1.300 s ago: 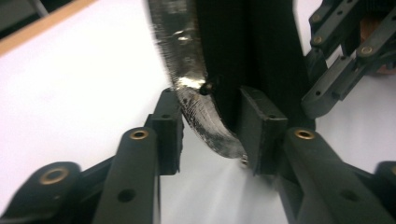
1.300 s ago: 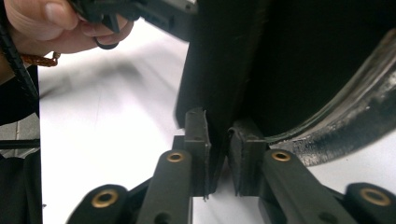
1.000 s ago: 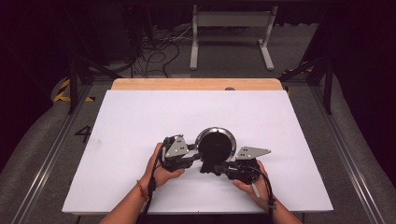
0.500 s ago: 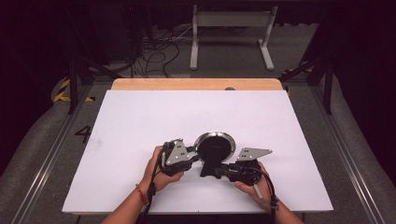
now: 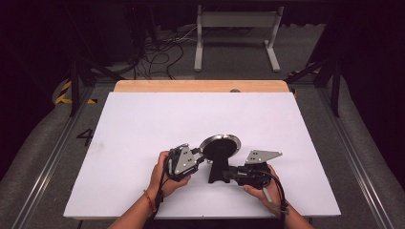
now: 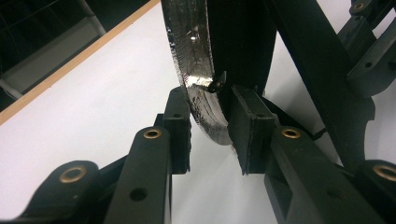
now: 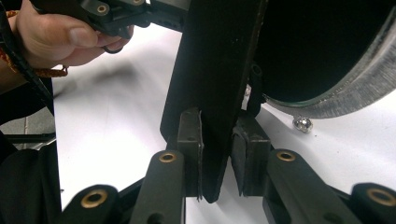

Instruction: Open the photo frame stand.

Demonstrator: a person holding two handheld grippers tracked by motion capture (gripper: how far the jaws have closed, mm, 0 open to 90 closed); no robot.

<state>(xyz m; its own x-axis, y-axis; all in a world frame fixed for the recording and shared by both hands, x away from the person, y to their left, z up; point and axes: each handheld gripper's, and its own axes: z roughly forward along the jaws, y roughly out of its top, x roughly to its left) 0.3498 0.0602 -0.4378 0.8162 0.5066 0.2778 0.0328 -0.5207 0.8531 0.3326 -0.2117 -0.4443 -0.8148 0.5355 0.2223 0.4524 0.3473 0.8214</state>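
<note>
A round disc (image 5: 220,143) with a silver knurled rim (image 6: 196,60) and a dark face is joined to a black stand (image 5: 218,169) on the white table top. My left gripper (image 5: 203,157) comes from the left; its jaws have just been closing, and its pads now press on the disc's rim (image 6: 205,116). From the right, my right gripper (image 5: 230,174) holds the flat black stand bar (image 7: 219,70) between its pads (image 7: 191,140). Its jaws have just eased open slightly, still touching the bar.
The white sheet (image 5: 143,124) covers the table, with a wooden strip (image 5: 200,86) along the far edge. A small shiny metal ball (image 7: 302,123) lies on the sheet under the disc. In the right gripper view the other hand (image 7: 70,39) shows at the upper left.
The disc has tipped back from a near-round face toward the camera to a flatter ellipse. Both hands have stayed close to where they were.
</note>
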